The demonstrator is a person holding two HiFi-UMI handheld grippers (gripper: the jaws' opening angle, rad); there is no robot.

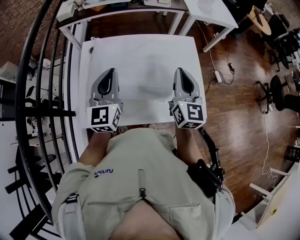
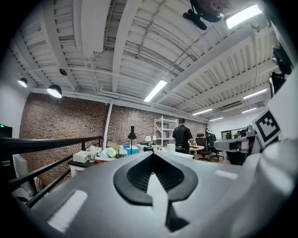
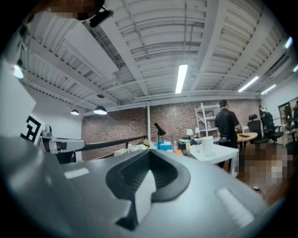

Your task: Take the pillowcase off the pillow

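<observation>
Looking steeply down in the head view: seeing the white pillow [image 1: 150, 70], in its pillowcase, lying flat on the white tabletop [image 1: 84, 93] and covering most of it. Losing all of that in the two gripper views, both aiming level over the pillow into the room. Showing there instead, far beyond the pillow, a brick wall [image 2: 70, 121], a black desk lamp [image 2: 132, 135], white shelving [image 2: 163, 130] and a person in black [image 2: 181, 137] standing with back turned.

Holding the left claw [image 1: 111, 71] clenched on nothing, pads meeting at the tips, over the pillow's near left part. Holding the right claw [image 1: 182, 70] clenched and empty likewise, over the pillow's near right part. Pointing both away across the pillow.

Not managing to tell the pillow's long axis or its open end (white on white, edges melting into the tabletop, only a soft grey shadow at the middle and a small wrinkle beside the right claw standing out).

Finding a black railing [image 1: 42, 93] left of the pillow and a second white table [image 1: 206, 11] beyond it. Finding, right of the pillow on the wooden floor [image 1: 234, 117], a power strip [image 1: 218, 75] with its cable, and black office chairs [image 1: 281, 89] further right.
</observation>
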